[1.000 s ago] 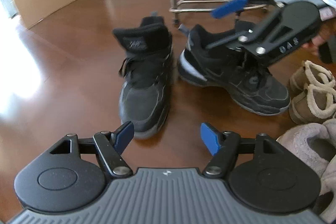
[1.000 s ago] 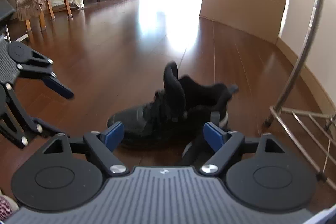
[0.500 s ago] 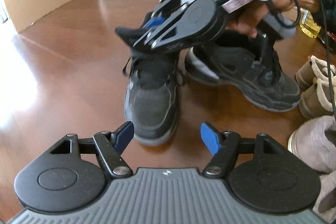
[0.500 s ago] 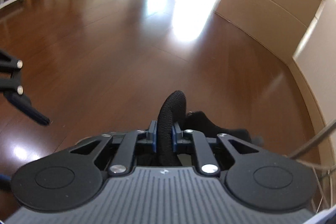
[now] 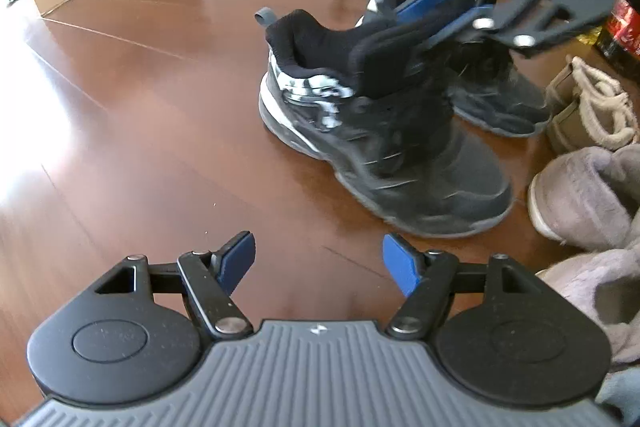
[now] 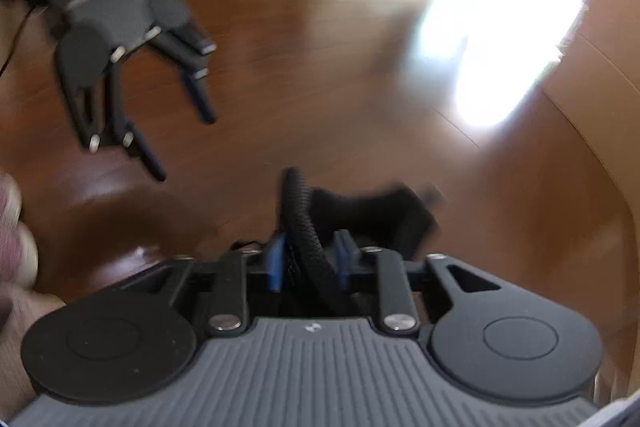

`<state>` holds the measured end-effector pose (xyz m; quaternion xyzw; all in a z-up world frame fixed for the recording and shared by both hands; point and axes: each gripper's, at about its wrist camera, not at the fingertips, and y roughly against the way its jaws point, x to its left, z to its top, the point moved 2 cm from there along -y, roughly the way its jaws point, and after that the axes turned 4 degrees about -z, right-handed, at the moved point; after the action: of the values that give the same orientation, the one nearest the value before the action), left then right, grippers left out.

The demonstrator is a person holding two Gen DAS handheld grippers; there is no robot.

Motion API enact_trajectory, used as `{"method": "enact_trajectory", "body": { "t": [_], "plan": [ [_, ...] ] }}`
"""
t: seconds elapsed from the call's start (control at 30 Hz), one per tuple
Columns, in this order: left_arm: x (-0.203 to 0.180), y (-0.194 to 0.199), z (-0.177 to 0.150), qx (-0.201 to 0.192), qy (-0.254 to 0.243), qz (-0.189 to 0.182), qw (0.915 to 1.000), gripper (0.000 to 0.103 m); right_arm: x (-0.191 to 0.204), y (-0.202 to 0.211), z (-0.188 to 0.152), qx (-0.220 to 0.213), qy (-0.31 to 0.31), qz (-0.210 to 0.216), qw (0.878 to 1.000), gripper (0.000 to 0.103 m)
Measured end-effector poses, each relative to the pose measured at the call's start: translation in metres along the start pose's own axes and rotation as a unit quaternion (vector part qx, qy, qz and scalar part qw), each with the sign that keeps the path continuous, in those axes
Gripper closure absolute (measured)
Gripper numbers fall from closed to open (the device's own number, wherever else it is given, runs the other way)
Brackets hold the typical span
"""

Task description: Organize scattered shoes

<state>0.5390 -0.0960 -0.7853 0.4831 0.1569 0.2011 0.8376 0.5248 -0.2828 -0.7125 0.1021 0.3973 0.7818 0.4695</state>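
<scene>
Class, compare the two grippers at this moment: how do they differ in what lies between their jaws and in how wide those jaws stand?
The left gripper has nothing between its jaws; the right gripper has a black shoe's tongue between its pads. The left jaws stand wide apart; the right jaws are narrower and have just been opening, so the pads look barely clear of the tongue. Both have blue pads and point down at the floor.

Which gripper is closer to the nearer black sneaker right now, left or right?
Right. The right gripper has the black sneaker's tongue between its just-opening fingers, while the left gripper hovers open, short of its toe.
</scene>
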Motion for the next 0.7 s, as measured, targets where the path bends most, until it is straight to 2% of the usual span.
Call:
{"method": "enact_trajectory", "body": {
  "t": [0.03,0.1,0.13,0.2,0.23,0.3,0.37,0.43,0.5,0.6,0.7],
  "plan": [
    [0.003,-0.002,0.0,-0.005,0.014,0.001,0.9999,0.031,0.007,0.006,-0.006,-0.003,-0.035,-0.021,0.999,0.037],
    [0.01,-0.001,-0.001,-0.014,0.039,0.0,0.9992,0.031,0.035,0.014,-0.018,-0.014,-0.1,-0.082,0.992,0.019],
    [0.013,-0.001,-0.001,-0.02,0.054,0.002,0.9984,0.031,0.046,0.013,-0.021,-0.016,-0.106,-0.106,0.989,0.019],
    [0.017,0.002,-0.002,-0.028,0.067,-0.002,0.9974,0.031,0.065,0.005,-0.02,-0.024,-0.11,-0.187,0.976,0.016],
    [0.018,0.003,-0.002,-0.031,0.073,-0.004,0.9969,0.031,0.071,0.004,-0.017,-0.025,-0.123,-0.21,0.97,0.013],
    [0.016,0.007,-0.004,-0.038,0.065,-0.004,0.9971,0.031,0.07,0.009,-0.017,-0.028,-0.191,-0.232,0.953,0.012],
    [0.012,0.014,-0.01,-0.048,0.056,-0.014,0.9972,0.031,0.068,0.017,-0.023,-0.04,-0.231,-0.225,0.946,0.006],
    [0.011,0.019,-0.016,-0.054,0.055,-0.028,0.9967,0.031,0.067,0.009,-0.031,-0.002,-0.25,-0.177,0.952,0.004],
    [0.006,0.021,-0.02,-0.058,0.057,-0.04,0.9959,0.031,0.065,-0.012,-0.042,0.041,-0.27,-0.153,0.95,0.004],
    [-0.004,0.021,-0.026,-0.055,0.055,-0.053,0.9955,0.031,0.056,-0.039,-0.043,0.054,-0.291,-0.152,0.943,0.005],
    [-0.016,0.02,-0.03,-0.045,0.043,-0.058,0.9964,0.031,0.043,-0.063,-0.034,0.054,-0.285,-0.17,0.942,0.005]
  ]
}}
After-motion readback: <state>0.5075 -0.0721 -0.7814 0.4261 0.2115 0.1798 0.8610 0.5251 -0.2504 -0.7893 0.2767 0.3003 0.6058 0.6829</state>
